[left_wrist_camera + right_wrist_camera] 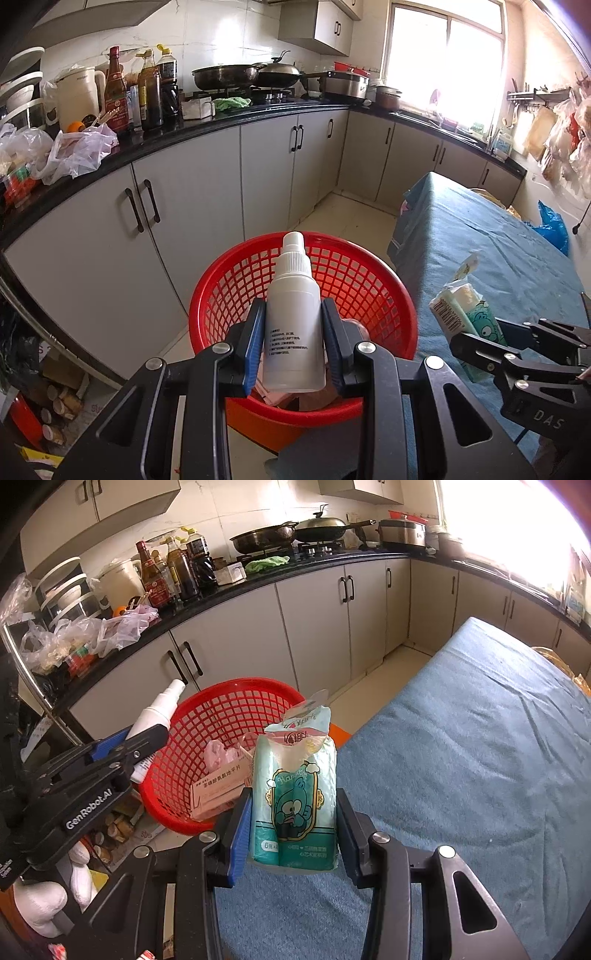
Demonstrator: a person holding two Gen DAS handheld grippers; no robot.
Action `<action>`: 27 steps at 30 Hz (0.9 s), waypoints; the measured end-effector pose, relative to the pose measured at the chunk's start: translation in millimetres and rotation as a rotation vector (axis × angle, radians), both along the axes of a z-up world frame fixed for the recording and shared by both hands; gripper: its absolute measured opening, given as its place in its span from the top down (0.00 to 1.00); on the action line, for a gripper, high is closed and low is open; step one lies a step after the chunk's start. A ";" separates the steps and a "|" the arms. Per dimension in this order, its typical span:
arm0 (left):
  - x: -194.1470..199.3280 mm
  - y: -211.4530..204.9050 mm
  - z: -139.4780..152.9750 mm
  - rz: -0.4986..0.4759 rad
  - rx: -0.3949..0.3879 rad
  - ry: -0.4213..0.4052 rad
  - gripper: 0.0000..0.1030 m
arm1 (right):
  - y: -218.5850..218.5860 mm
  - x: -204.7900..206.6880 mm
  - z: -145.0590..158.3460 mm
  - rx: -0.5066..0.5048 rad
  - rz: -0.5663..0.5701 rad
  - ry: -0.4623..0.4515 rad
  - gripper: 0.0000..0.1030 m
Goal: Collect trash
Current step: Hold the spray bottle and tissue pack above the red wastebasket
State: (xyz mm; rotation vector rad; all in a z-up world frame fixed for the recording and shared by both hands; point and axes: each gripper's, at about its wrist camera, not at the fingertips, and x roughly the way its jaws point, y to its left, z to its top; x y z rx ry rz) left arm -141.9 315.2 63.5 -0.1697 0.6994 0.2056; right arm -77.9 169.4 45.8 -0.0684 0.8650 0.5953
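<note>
My left gripper is shut on a white spray bottle and holds it upright over the red mesh basket. The bottle also shows in the right wrist view, above the basket's left rim. My right gripper is shut on a green tissue pack with a cartoon print, held over the blue-covered table just right of the basket. The pack also shows in the left wrist view. A pink box and crumpled wrappers lie inside the basket.
The basket stands on the floor between the table and grey cabinets. The black counter carries bottles, pans and plastic bags. Boxes and clutter lie on the floor at left.
</note>
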 end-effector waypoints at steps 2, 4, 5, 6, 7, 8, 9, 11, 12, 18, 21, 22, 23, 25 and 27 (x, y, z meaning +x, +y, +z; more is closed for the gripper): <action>-3.4 -3.0 1.5 -0.007 -0.001 -0.004 0.72 | -4.2 -2.5 -1.2 -0.004 -0.012 0.000 0.56; -6.8 -5.1 3.1 -0.013 -0.006 -0.009 0.72 | -9.1 -4.9 -2.3 -0.013 -0.028 0.001 0.56; -8.8 -6.9 3.9 -0.017 -0.008 -0.012 0.72 | -11.1 -5.6 -2.7 -0.020 -0.036 0.000 0.56; -10.8 -8.5 4.7 -0.020 -0.010 -0.015 0.72 | -14.2 -6.6 -3.0 -0.030 -0.050 -0.003 0.56; -13.0 -10.0 5.6 -0.024 -0.012 -0.018 0.72 | -15.8 -7.4 -2.3 -0.035 -0.058 -0.005 0.56; -14.9 -10.8 6.9 -0.027 -0.015 -0.022 0.72 | -18.9 -8.1 -1.9 -0.043 -0.070 -0.009 0.56; -16.5 -12.0 8.0 -0.030 -0.016 -0.024 0.72 | -20.8 -8.8 -1.5 -0.050 -0.079 -0.014 0.56; -18.8 -14.2 10.0 -0.036 -0.018 -0.028 0.72 | -26.2 -11.8 -0.2 -0.072 -0.103 -0.035 0.56; -20.1 -15.8 11.0 -0.039 -0.017 -0.029 0.72 | -29.2 -13.4 0.4 -0.078 -0.113 -0.042 0.56; -26.0 -27.9 16.3 -0.048 -0.005 -0.034 0.72 | -44.3 -20.5 -0.5 -0.107 -0.145 -0.051 0.56; -28.1 -33.3 16.9 -0.052 0.000 -0.033 0.72 | -50.4 -23.3 -0.3 -0.128 -0.162 -0.062 0.56; -28.8 -34.7 17.1 -0.053 0.002 -0.032 0.72 | -51.2 -23.8 0.0 -0.135 -0.168 -0.065 0.56; -29.5 -36.8 17.3 -0.055 0.004 -0.031 0.72 | -52.3 -25.6 0.4 -0.144 -0.175 -0.070 0.56; -30.8 -41.2 17.5 -0.058 0.009 -0.029 0.72 | -55.5 -27.6 0.9 -0.160 -0.185 -0.080 0.56; -32.2 -45.0 18.4 -0.061 0.015 -0.029 0.72 | -58.9 -29.2 1.3 -0.176 -0.194 -0.089 0.56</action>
